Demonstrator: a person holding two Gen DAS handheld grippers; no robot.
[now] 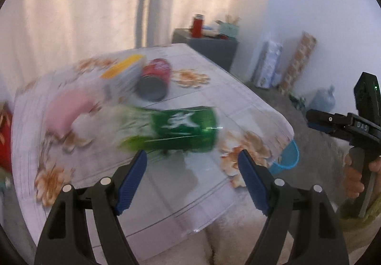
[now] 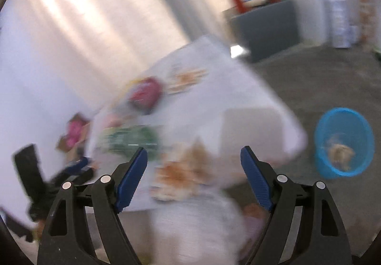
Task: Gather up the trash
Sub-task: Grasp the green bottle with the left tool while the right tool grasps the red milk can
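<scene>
1. On your far left, a red object (image 1: 4, 136) sits at the edge of the left wrist view, cut off and too blurred to name.
2. Next over, a pink item (image 1: 67, 111) lies on the table (image 1: 166, 193), which is covered by a white cloth printed with orange flowers.
3. Behind it, a yellow-topped carton (image 1: 123, 72) lies touching a red can (image 1: 154, 81) that is tipped on its side with its dark end toward you.
4. Your left gripper (image 1: 191, 160) has its jaws spread wide and holds nothing; the green can (image 1: 176, 131) lies on its side on the table just beyond the blue pads (image 1: 133, 179), apart from them.
5. Your right gripper (image 2: 194, 160) also has its jaws spread and empty, hovering over the near table corner; this view is heavily blurred.
6. To the right, the blue bin (image 2: 344, 143) stands on the grey floor (image 2: 309, 79) beside the table corner, with some pale brownish scrap inside that you cannot identify.
7. In the far background, a dark cabinet (image 1: 209, 48) carries a red container (image 1: 197, 25) and other small things.
</scene>
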